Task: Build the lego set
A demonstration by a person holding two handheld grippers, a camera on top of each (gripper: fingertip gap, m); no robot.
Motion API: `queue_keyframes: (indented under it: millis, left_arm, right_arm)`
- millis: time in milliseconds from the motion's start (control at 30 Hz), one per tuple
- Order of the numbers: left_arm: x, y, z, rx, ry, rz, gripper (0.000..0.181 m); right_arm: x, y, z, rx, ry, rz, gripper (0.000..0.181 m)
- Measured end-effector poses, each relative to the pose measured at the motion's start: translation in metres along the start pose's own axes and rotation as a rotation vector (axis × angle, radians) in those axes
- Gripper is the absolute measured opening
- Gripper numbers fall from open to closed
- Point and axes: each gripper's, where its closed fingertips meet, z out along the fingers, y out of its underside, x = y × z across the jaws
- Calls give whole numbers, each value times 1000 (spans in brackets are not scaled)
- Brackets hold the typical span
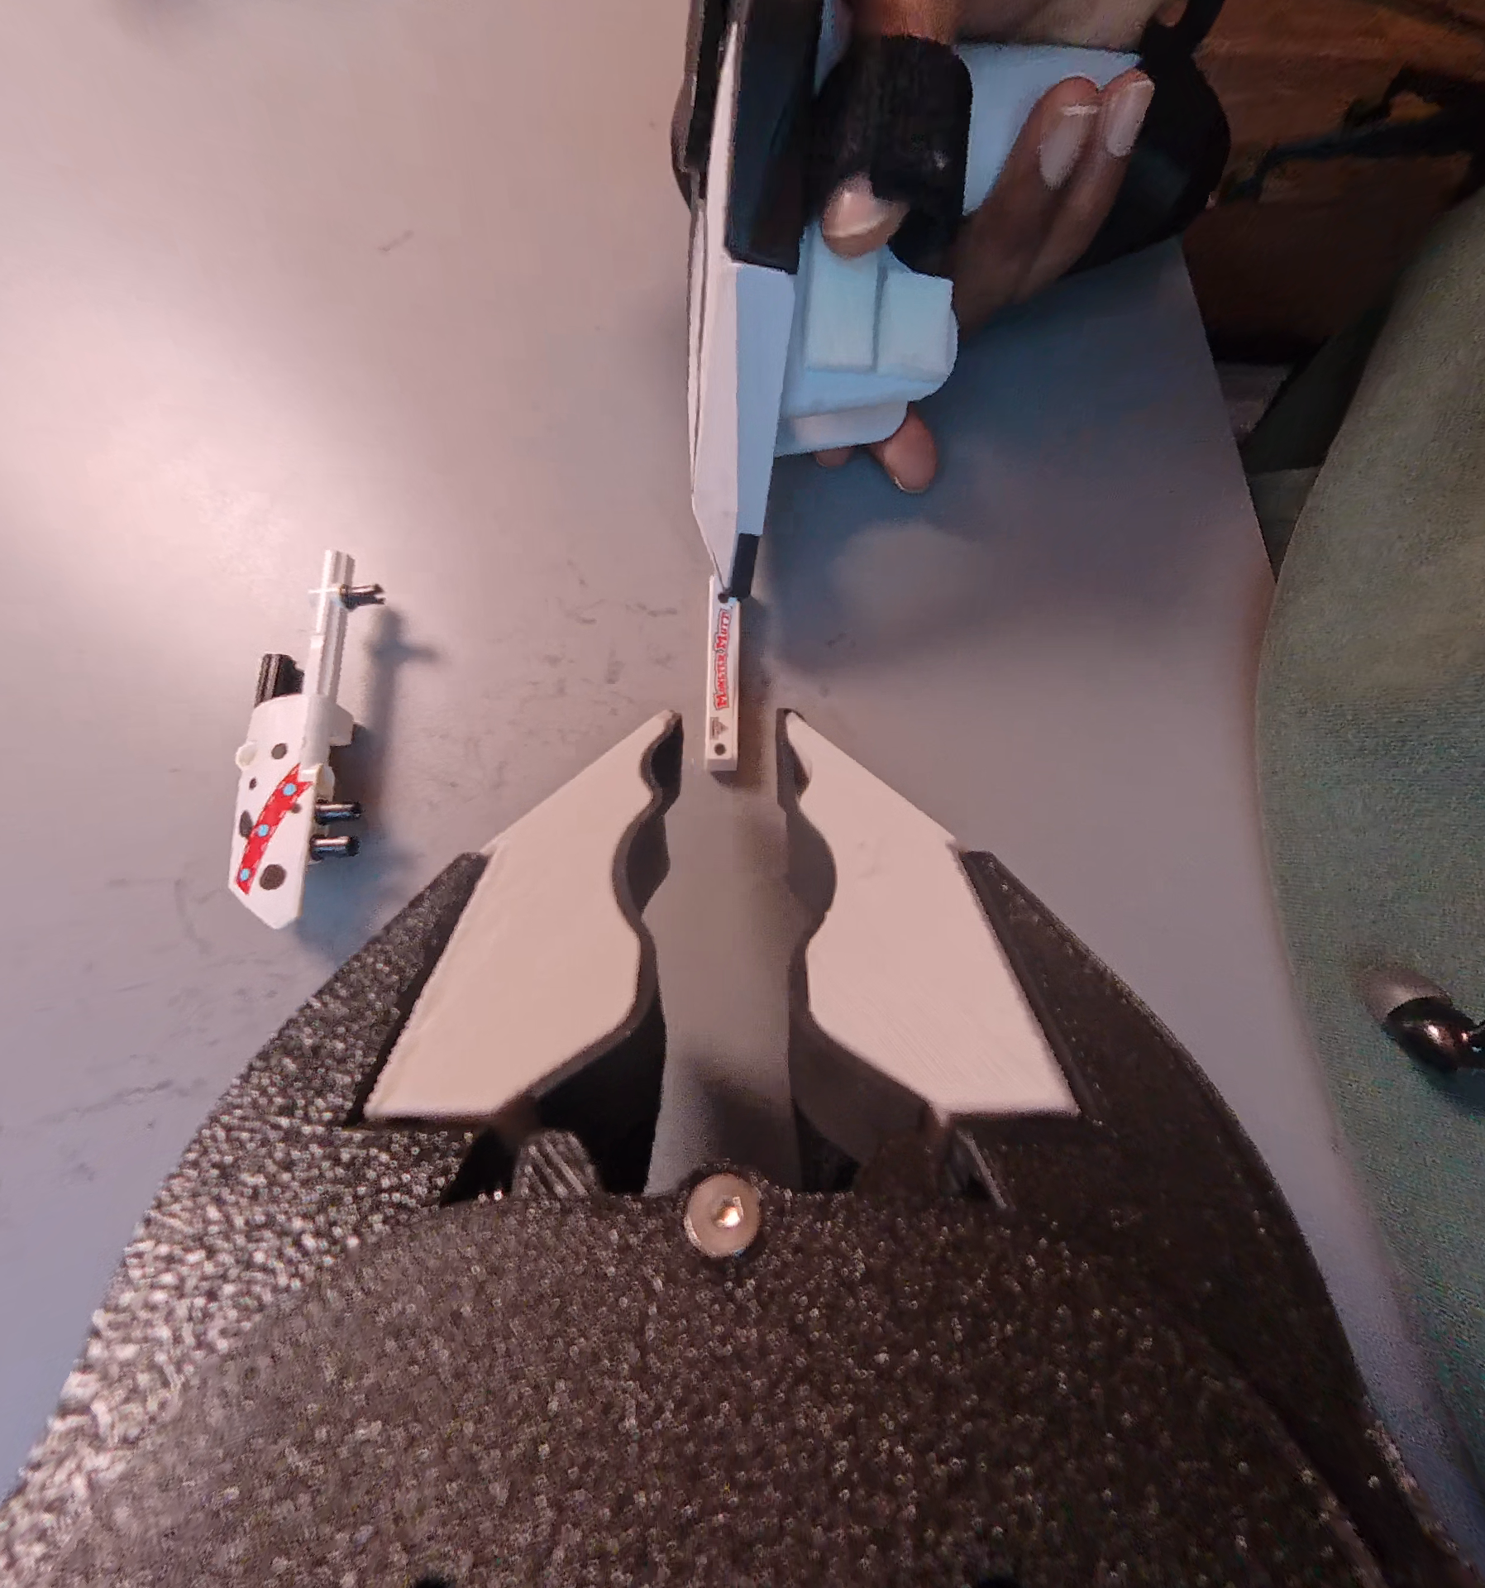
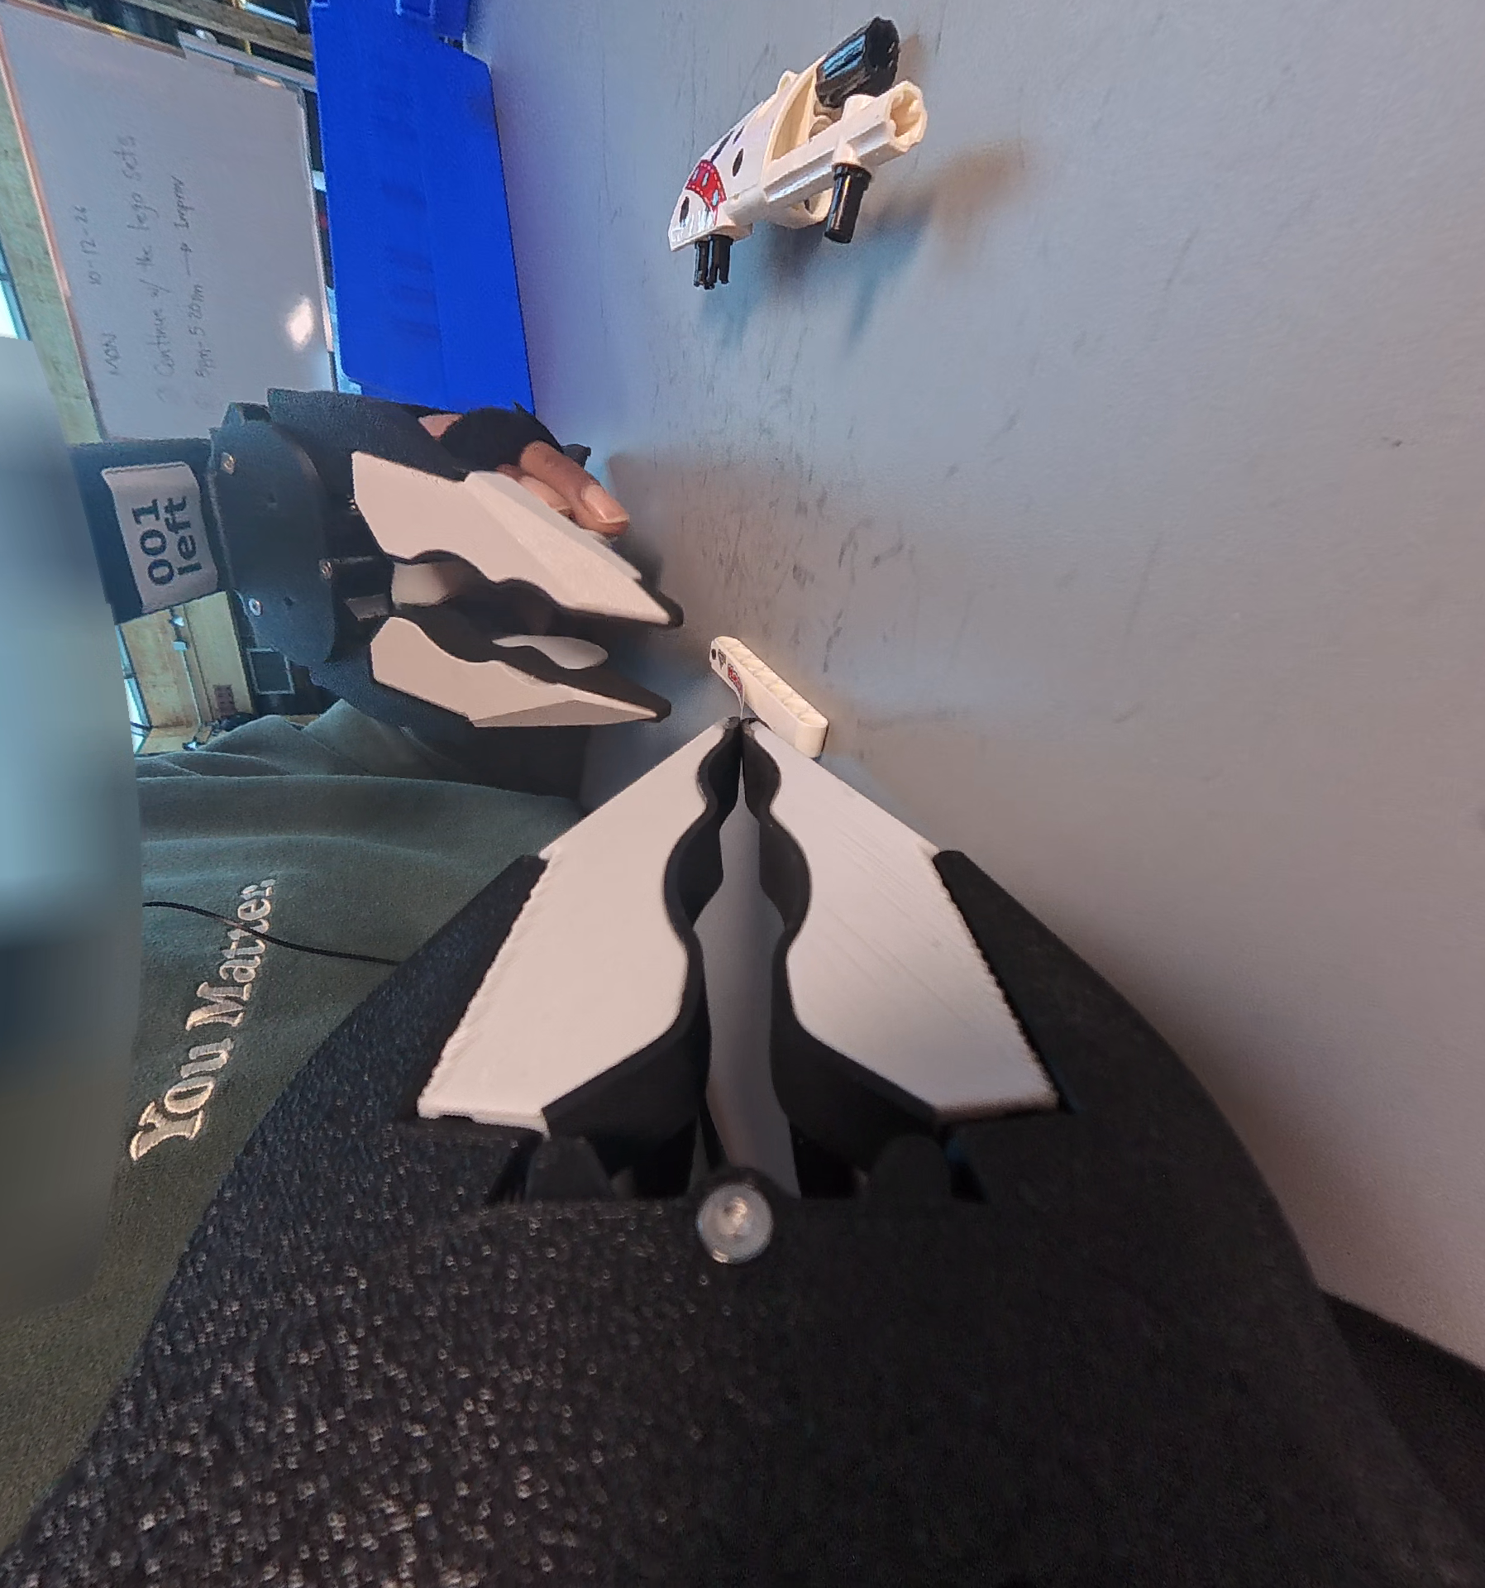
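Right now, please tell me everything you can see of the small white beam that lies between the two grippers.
The small white beam is a long, narrow piece that looks like plastic, with a row of holes along one side and a printed sticker with red on one face. It stands on a long edge on the grey table. The right gripper pinches its far end with closed fingers. The left gripper is open, its fingers on either side of the near end, not touching it.

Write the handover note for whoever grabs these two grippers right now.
Right gripper: shut, tips pinching one end of the white stickered beam, which stands on its edge on the table.
Left gripper: open, empty, its fingers either side of the beam's other end.
Spotted white sub-assembly with black pins lies apart on the table, untouched.
Done: the sub-assembly looks built.
Left: probably join the beam to it.
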Motion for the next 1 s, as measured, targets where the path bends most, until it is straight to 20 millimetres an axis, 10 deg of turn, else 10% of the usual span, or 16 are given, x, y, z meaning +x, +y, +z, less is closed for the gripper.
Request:
queue_keyframes:
  millis: [1000]
  left_arm:
    - [-1, 14, 11, -88, -35, 52, 7]
  right_arm:
    - [2, 3, 2, -27, 27, -5, 0]
